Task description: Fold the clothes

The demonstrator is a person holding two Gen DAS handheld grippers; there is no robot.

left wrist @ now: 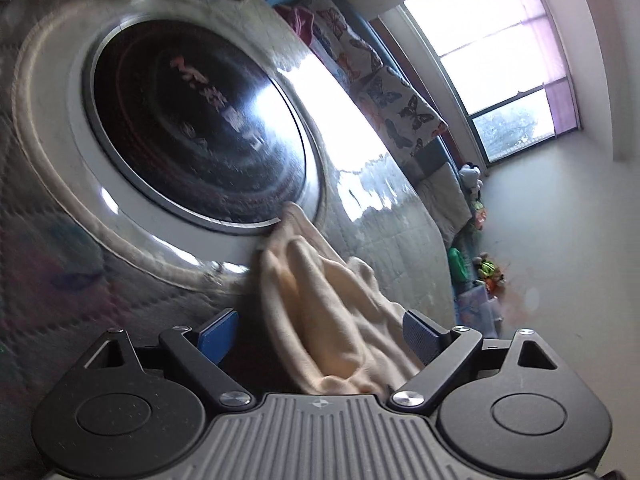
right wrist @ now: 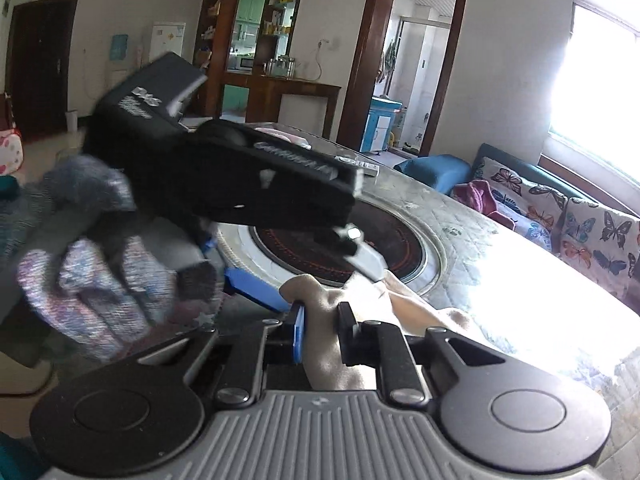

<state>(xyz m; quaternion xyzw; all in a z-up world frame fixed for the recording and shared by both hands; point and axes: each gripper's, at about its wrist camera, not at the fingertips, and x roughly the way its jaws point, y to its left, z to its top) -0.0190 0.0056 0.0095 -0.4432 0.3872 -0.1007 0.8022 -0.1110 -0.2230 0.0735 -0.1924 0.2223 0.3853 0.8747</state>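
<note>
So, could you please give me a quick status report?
Left tool open around cream cloth. Right tool shut on the cloth. Left tool crosses right view; nothing blocking.

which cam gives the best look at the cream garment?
Left wrist. There the cream garment runs unobstructed from the camera out to the dark round inset, folds visible, between the open left gripper. Right wrist shows only a bunched part clamped in the right gripper, partly hidden by the other gripper.

- The cloth (left wrist: 320, 312) lies on the table (left wrist: 384, 216), its far end touching the round inset (left wrist: 196, 120) at the table's middle.
- The left gripper (left wrist: 320, 332) straddles the cloth.
- The right gripper (right wrist: 320, 316) clamps it.
- The sofa (right wrist: 560, 208) stands behind the table, under the window (left wrist: 492, 60).
</note>
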